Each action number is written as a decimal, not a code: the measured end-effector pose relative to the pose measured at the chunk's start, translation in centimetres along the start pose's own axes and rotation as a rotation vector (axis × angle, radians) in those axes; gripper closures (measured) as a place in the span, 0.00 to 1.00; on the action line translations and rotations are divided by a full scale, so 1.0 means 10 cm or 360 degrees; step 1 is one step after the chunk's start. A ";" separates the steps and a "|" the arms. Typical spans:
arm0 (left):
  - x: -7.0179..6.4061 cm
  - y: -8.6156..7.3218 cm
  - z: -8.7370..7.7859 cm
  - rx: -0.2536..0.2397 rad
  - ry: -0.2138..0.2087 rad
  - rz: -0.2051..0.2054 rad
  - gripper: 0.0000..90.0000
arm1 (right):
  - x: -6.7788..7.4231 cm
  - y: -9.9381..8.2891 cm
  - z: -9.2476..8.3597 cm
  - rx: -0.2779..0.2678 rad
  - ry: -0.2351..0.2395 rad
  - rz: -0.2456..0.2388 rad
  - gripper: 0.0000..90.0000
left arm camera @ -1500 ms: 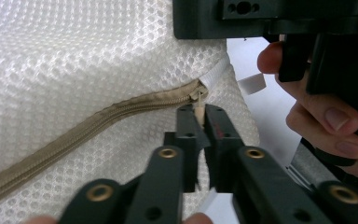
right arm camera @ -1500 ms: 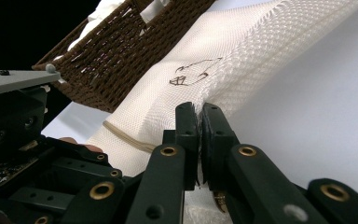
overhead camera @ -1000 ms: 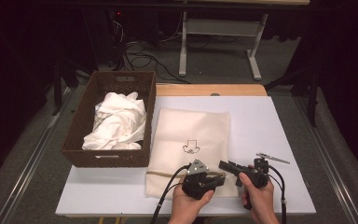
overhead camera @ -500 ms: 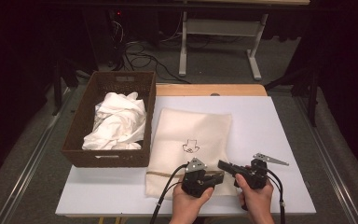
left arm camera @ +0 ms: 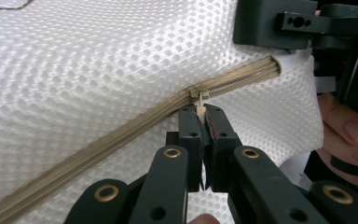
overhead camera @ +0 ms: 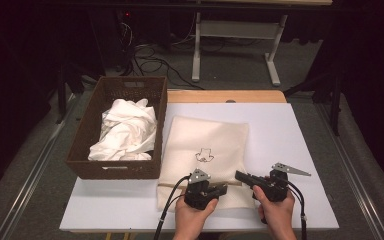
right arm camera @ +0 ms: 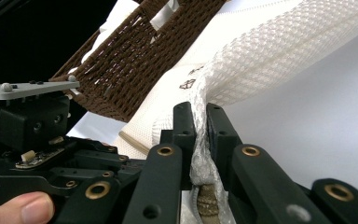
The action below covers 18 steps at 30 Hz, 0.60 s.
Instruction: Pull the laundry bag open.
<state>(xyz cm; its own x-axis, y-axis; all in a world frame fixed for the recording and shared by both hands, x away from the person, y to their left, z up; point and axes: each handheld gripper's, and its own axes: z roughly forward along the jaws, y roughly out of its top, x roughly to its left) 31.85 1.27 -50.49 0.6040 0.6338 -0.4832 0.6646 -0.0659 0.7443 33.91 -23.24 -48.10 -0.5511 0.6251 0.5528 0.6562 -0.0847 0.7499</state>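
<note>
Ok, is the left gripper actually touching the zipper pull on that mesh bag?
Touching. The left gripper view shows the left gripper with its jaws shut on the zipper pull, the small tab pinched between the pads against the mesh bag.

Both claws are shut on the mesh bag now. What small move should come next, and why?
Probably slide the left claw along the zipper, away from the right claw: the left one pinches the zipper pull, and the right one clamps the bag edge, anchoring it.
</note>
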 end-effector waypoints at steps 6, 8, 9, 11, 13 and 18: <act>0.00 0.00 -0.01 0.0010 0.0029 0.0024 0.96 | 0.01 0.00 0.00 0.0005 -0.0024 -0.0025 0.95; 0.02 0.00 -0.02 0.0016 0.0055 0.0023 0.96 | 0.00 0.00 0.00 0.0001 -0.0028 -0.0026 0.95; 0.03 0.00 -0.03 0.0016 0.0060 0.0017 0.96 | 0.00 0.01 -0.01 -0.0005 -0.0031 -0.0032 0.95; 0.06 -0.02 -0.04 0.0011 0.0073 0.0000 0.96 | -0.01 0.01 -0.02 -0.0006 -0.0037 -0.0029 0.95; 0.09 -0.03 -0.05 0.0016 0.0083 -0.0020 0.96 | -0.02 0.01 -0.03 -0.0003 -0.0043 -0.0036 0.95; 0.12 -0.05 -0.07 0.0019 0.0100 -0.0024 0.96 | -0.01 0.01 -0.02 0.0001 -0.0054 -0.0057 0.95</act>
<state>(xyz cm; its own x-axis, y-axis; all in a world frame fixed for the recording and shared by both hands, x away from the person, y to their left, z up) 31.92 2.59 -51.15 0.5653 0.6819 -0.4642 0.6788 -0.0649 0.7315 33.95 -23.51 -47.98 -0.5566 0.6537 0.5128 0.6366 -0.0611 0.7688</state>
